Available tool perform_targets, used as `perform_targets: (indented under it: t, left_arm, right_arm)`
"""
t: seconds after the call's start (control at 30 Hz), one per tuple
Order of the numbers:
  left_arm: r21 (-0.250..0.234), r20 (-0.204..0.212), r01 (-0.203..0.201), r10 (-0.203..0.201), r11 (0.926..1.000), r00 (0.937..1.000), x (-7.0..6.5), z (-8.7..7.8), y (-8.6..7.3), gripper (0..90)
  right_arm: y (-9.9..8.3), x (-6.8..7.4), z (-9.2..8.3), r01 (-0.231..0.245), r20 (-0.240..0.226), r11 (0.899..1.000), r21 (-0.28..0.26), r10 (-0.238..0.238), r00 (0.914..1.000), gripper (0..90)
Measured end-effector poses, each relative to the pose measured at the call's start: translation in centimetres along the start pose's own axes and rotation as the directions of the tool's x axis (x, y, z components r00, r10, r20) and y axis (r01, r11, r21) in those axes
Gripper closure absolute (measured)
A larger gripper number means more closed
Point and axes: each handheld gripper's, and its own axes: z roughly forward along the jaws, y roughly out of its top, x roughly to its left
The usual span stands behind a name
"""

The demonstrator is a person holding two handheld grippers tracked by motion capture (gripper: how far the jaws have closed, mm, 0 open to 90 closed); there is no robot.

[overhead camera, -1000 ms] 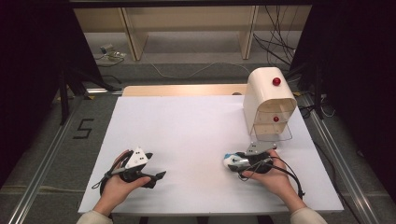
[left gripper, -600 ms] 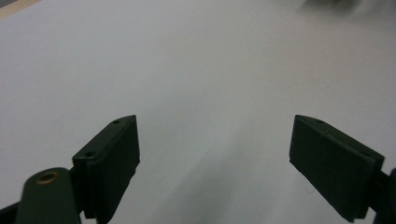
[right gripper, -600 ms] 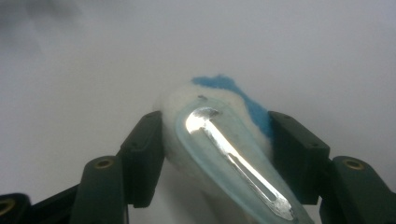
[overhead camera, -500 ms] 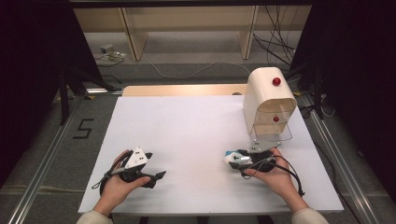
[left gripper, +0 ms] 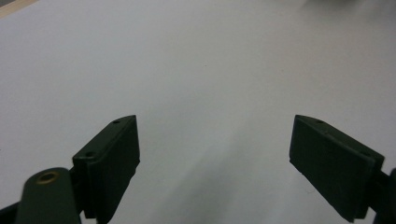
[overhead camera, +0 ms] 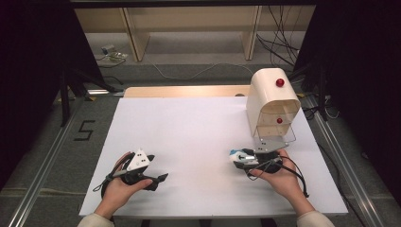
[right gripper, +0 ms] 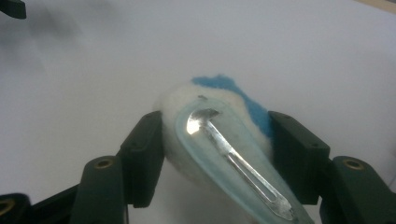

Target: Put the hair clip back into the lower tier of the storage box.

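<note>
Fluff and pale plastic sat between your right gripper's (right gripper: 215, 140) jaws: a small white-and-blue fuzzy thing (right gripper: 219, 112) with a light-blue teardrop backing and a shiny metal clip (right gripper: 233, 154) along it. Both black jaws pressed against its sides, so you had it pinched, with its blue tuft poking forward past the jaw tips and the narrow end of the clip running back toward your hand. In the high view the same fuzzy thing (overhead camera: 239, 155) showed at the front of your right gripper (overhead camera: 250, 158), low over the white table (overhead camera: 198, 132), just in front of a grey metal plate (overhead camera: 269, 143) at the foot of a cream-coloured domed box (overhead camera: 269, 99). That box carried a red knob (overhead camera: 280, 82) on top and another lower on its clear front. Your right hand (overhead camera: 279, 175) held the gripper near the table's front right. Your left gripper (overhead camera: 146, 172) rested well apart at the front left in your left hand (overhead camera: 116, 189), its jaws spread wide over bare white surface with nothing between them.
</note>
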Motion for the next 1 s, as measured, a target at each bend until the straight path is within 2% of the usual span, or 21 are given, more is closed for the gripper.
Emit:
perform_targets:
  t: [1.0]
  left_arm:
    - [-0.004,0.005,0.002,-0.002,1.0000,1.0000,-0.1,0.2,0.0,16.2]
  right_arm:
    - [0.5,-0.7,-1.3,-0.012,0.030,0.999,-0.037,0.013,0.9995,39.9]
